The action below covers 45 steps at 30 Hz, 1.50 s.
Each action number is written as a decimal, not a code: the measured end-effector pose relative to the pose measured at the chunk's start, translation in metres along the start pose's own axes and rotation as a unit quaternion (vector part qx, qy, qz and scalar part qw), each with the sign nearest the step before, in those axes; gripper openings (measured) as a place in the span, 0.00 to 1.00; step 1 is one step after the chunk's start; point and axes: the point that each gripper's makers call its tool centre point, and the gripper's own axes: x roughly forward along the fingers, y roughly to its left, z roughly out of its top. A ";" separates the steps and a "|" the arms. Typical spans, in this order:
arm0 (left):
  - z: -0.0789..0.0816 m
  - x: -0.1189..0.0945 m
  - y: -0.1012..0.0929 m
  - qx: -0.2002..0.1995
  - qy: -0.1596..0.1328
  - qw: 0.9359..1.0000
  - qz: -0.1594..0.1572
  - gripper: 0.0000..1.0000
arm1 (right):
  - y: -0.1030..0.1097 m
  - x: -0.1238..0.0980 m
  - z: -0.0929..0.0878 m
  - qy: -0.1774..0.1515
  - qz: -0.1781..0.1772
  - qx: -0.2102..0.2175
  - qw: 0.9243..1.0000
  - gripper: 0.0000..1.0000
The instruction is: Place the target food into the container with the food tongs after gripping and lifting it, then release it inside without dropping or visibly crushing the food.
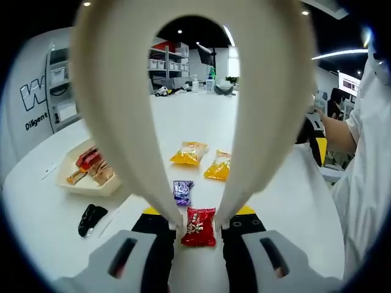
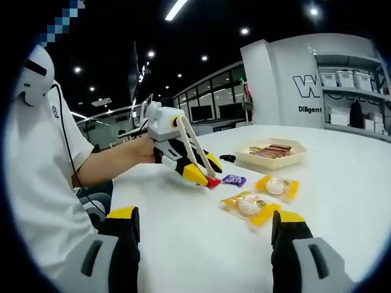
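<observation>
Left claw [image 2: 208, 177] clamped on tongs [image 1: 195, 110] straddling the red packet [image 1: 198, 226]; squeezing hard could crush it; right claw [image 2: 204, 244] apart, idle.

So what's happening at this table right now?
A person works two handheld grippers. The left gripper holds cream food tongs, whose tips straddle a red snack packet lying on the white table. The tray already holds snacks. The right gripper hovers with jaws open, holding nothing, near two yellow packets.
</observation>
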 end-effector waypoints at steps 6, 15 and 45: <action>-0.002 0.002 -0.002 0.000 0.002 1.000 -0.002 0.27 | -0.001 0.000 0.000 0.000 0.000 0.001 1.000 0.89; -0.001 0.002 -0.005 0.023 0.001 1.000 0.002 0.23 | 0.000 0.001 -0.001 0.000 0.001 0.000 1.000 0.89; 0.029 -0.020 0.003 0.005 -0.042 0.999 -0.015 0.18 | 0.003 -0.004 0.003 -0.006 0.003 -0.005 1.000 0.89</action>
